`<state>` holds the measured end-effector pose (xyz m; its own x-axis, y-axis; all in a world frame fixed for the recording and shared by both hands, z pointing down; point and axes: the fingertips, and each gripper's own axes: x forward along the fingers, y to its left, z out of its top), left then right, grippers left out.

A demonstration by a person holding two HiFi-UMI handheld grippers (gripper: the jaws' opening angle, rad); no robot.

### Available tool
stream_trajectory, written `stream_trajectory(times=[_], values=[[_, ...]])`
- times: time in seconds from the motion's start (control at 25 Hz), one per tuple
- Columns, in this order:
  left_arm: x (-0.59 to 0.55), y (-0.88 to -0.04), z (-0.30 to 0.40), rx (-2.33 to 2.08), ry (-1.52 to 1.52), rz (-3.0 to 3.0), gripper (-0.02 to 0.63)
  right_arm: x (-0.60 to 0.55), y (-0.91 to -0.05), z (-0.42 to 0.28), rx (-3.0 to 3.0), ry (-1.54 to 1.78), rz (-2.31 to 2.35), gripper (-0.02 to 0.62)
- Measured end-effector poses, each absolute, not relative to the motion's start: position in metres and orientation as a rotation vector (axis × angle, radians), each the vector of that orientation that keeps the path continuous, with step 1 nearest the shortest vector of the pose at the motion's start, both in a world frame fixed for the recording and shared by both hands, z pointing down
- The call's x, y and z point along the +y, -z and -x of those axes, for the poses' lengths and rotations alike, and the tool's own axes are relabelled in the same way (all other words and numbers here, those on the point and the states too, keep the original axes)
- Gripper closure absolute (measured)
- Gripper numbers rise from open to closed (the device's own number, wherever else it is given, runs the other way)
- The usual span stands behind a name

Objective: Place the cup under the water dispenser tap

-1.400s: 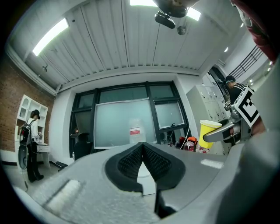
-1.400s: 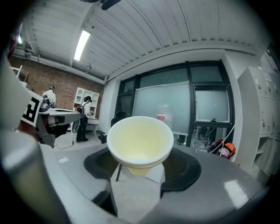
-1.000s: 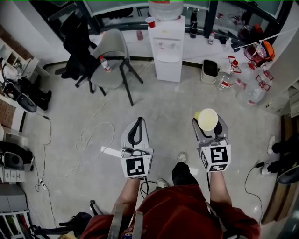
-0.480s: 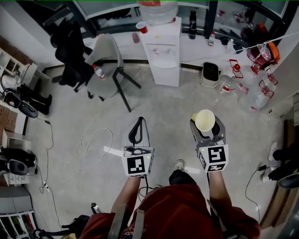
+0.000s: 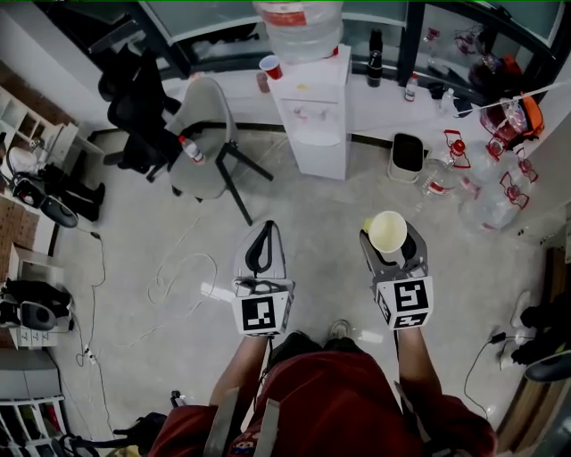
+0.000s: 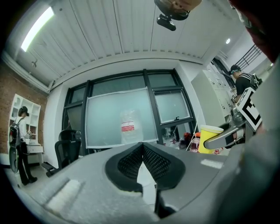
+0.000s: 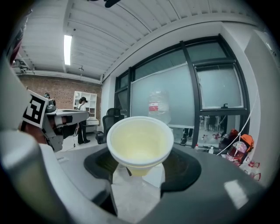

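**A:** How is the room looking?

**B:** A grey concrete floor (image 5: 312,210) is spreading out below, with loose cables (image 5: 183,268) trailing across it. A white water dispenser (image 5: 314,112) is standing far ahead, and a grey chair (image 5: 203,125) is sitting to its left.

**A:** And the cup?

**B:** The yellow cup (image 7: 140,142) is sitting upright between the jaws of the right gripper (image 5: 390,241), which are clamping its lower part, well apart from the dispenser. The left gripper (image 6: 142,148) is keeping its jaws together on nothing.

**A:** Is any view adding something?

**B:** The right gripper view is showing the cup's empty inside. Only the head view is showing a red cup (image 5: 270,66) beside the dispenser's bottle (image 5: 299,27).
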<state>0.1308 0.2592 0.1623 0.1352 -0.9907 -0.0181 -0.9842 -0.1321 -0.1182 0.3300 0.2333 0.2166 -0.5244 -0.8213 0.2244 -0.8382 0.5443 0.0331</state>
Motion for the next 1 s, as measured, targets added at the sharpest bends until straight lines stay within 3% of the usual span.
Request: stream_trajectory(times=[0.36, 1.0], values=[[0.216, -0.175, -0.088, 2.006, 0.059, 2.274, 0.600, 0.190, -0.231, -0.284, -2.564, -0.092, -1.373, 0.311], [0.093, -0.188, 0.061, 2.045, 0.003, 2.281, 0.600, 0.067, -0.240, -0.127, -2.517, -0.063, -1.301, 0.311]])
